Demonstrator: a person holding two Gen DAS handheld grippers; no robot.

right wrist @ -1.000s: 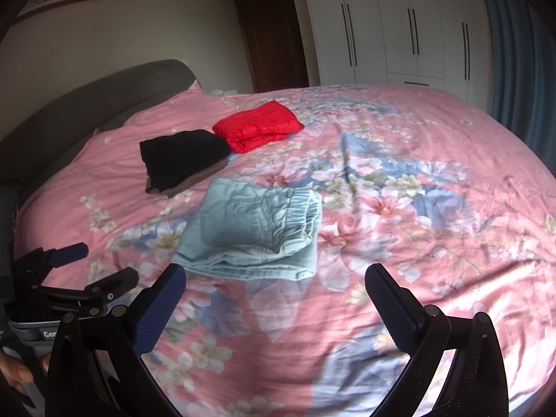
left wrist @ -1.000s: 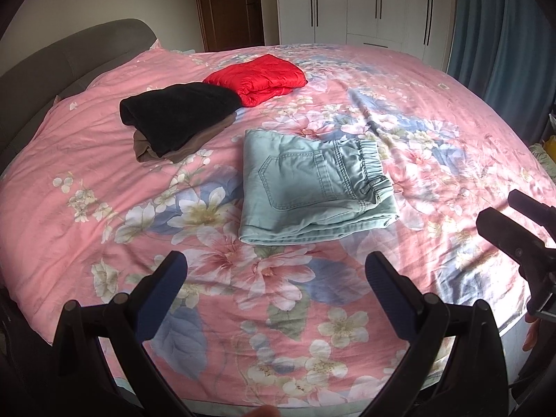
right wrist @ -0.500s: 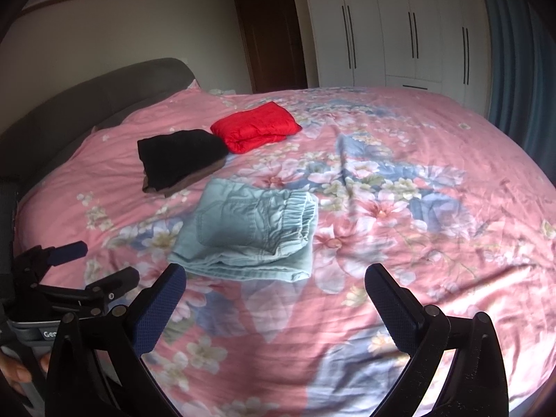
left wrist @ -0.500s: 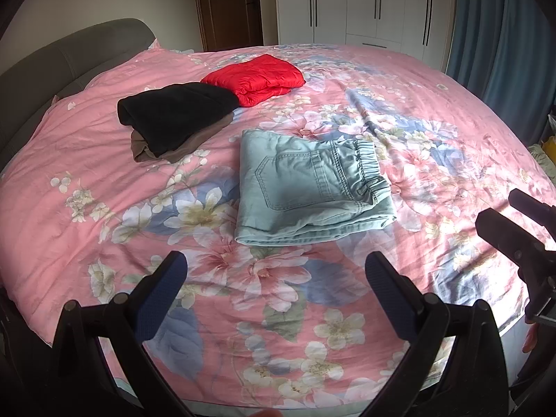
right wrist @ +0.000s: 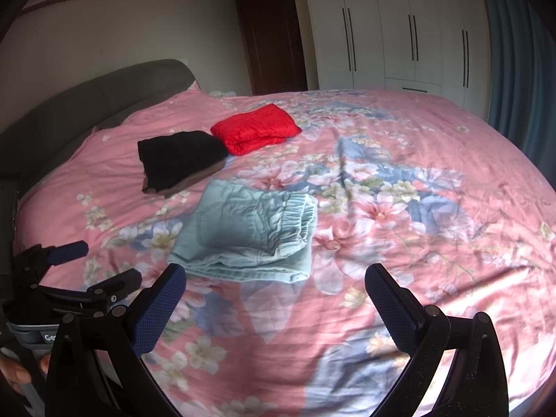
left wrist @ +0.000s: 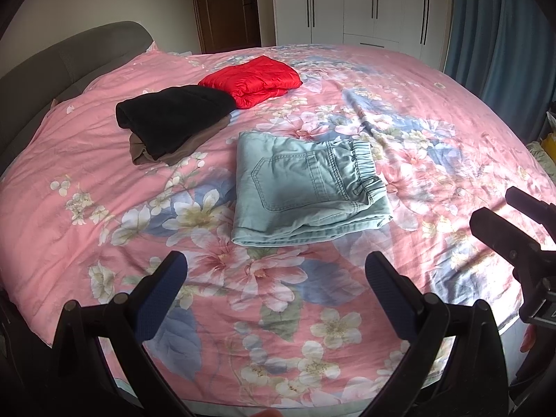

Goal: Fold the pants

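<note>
The light blue-green pants (left wrist: 305, 187) lie folded into a flat rectangle on the pink floral bedspread (left wrist: 87, 180), back pocket up, elastic waistband to the right. They also show in the right wrist view (right wrist: 246, 232). My left gripper (left wrist: 274, 278) is open and empty, held back from the pants near the bed's front edge. My right gripper (right wrist: 274, 288) is open and empty, just short of the pants' near edge. Each gripper shows in the other's view: the right one (left wrist: 510, 215) at the right, the left one (right wrist: 93, 260) at the left.
A folded black garment on a brown one (left wrist: 173, 121) and a folded red jacket (left wrist: 253, 80) lie behind the pants. A grey headboard (left wrist: 69, 55) is at the left. White wardrobes (left wrist: 365, 3), a dark door and blue curtains (left wrist: 504, 27) stand behind the bed.
Both views have drawn back and shifted slightly; the pants lie unmoved on the bed. Both grippers stay open.
</note>
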